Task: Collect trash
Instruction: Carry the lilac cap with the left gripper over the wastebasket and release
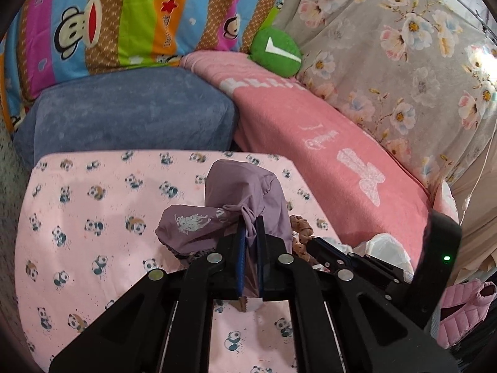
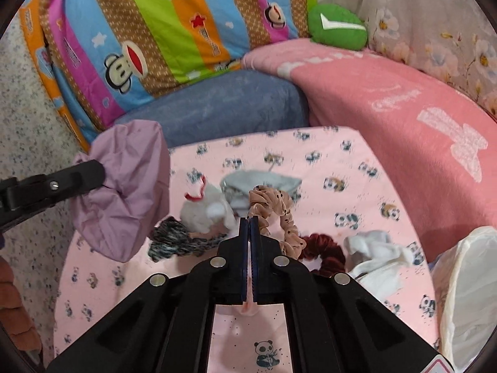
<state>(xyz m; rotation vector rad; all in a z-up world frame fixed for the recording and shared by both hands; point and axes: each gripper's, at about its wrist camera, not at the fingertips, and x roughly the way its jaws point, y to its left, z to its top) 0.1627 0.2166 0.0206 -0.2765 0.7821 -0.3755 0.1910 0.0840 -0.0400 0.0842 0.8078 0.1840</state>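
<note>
My left gripper [image 1: 251, 222] is shut on a purple cloth bag [image 1: 236, 205] and holds it above the pink panda sheet [image 1: 93, 192]. The bag also shows at the left of the right wrist view [image 2: 124, 192], with the left gripper's finger [image 2: 77, 174] on it. My right gripper [image 2: 249, 222] is shut on a tan dotted scrunchie [image 2: 273, 208], lifted over a small pile: a white fluffy item with red string [image 2: 205, 208], a grey pouch [image 2: 261, 183], a dark speckled scrunchie [image 2: 174, 239], a maroon scrunchie [image 2: 326, 248] and a white crumpled cloth [image 2: 376, 251].
A blue cushion [image 1: 124, 115], a pink blanket [image 1: 326, 143], a striped monkey quilt [image 1: 124, 15] and a green plush [image 1: 276, 51] lie behind. A white plastic bag [image 2: 466, 295] sits at the right edge. Pink slippers [image 1: 462, 307] are on the floor.
</note>
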